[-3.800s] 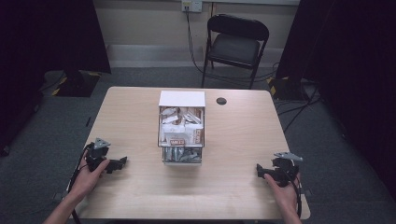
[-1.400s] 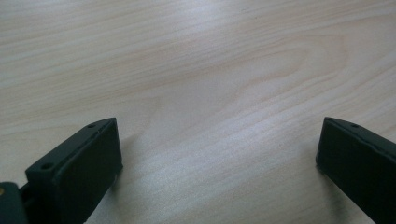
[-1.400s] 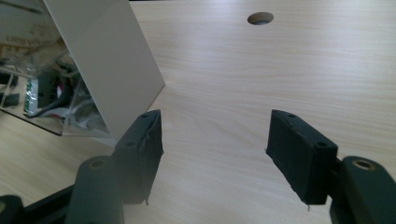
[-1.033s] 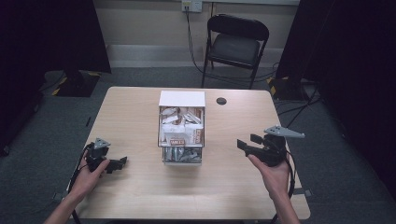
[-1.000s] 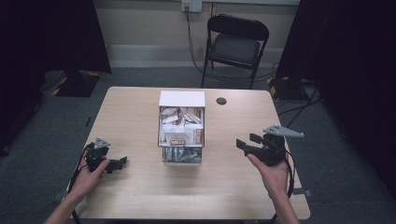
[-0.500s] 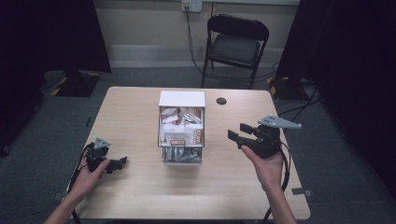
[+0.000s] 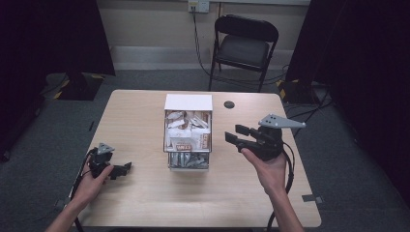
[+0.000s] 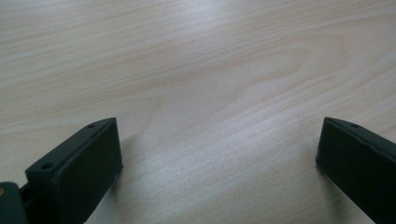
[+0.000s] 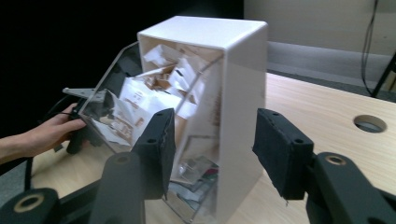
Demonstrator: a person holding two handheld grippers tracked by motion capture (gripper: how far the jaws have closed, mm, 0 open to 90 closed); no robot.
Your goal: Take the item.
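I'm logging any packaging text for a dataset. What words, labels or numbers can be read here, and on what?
None can be read.
Packets in the white dispenser box: one in the high view carries a dark-brown band with pale lettering, too blurred to read.
Packets behind the clear front, right gripper view: small brown printed marks, too small and blurred to read.
Table and both hand-held grippers: no text seen.
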